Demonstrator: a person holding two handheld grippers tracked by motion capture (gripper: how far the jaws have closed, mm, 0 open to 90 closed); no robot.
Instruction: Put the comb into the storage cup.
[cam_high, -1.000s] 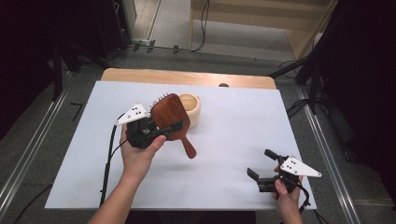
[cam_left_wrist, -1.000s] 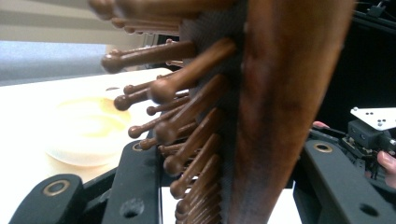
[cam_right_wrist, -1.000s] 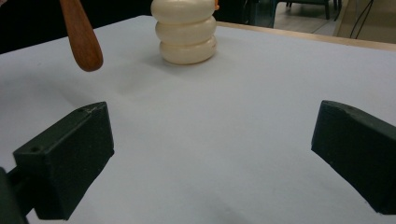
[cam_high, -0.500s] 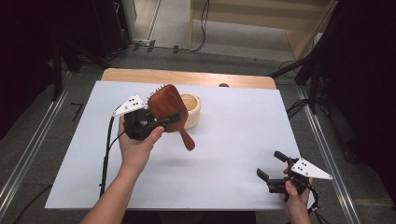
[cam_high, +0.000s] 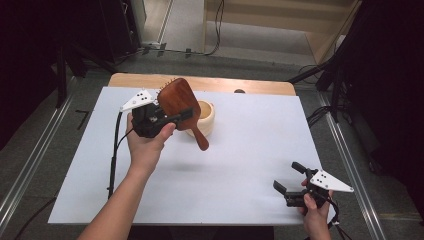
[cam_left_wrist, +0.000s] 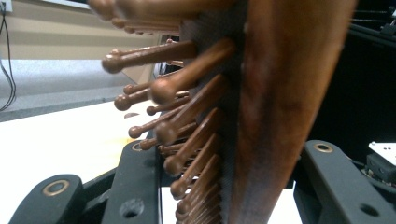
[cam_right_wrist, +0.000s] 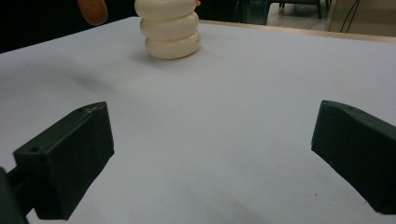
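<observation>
A brown wooden hairbrush (cam_high: 179, 102) is held in the air over the back left of the table, its handle slanting down to the right. My left gripper (cam_high: 170, 117) is shut on it, and the left gripper view looks along the brush's edge (cam_left_wrist: 275, 116) with its round-tipped bristles (cam_left_wrist: 187, 126) pointing left between the jaws. Just behind the brush stands a cream ribbed cup (cam_high: 206, 118), also seen as a cream ribbed cup (cam_right_wrist: 172, 29) in the right gripper view. My right gripper (cam_high: 289, 179) stands open near the table's front right corner, nothing between its jaws.
The table carries a white sheet (cam_high: 240, 150) over a wooden top whose far edge (cam_high: 210, 82) shows at the back. Dark floor, cables and stand legs surround it. A cable (cam_high: 114, 150) trails from the left gripper down the sheet's left side.
My left gripper has lifted the hairbrush higher and slightly toward the back, over the cup. My right gripper has drawn back toward the front right corner.
</observation>
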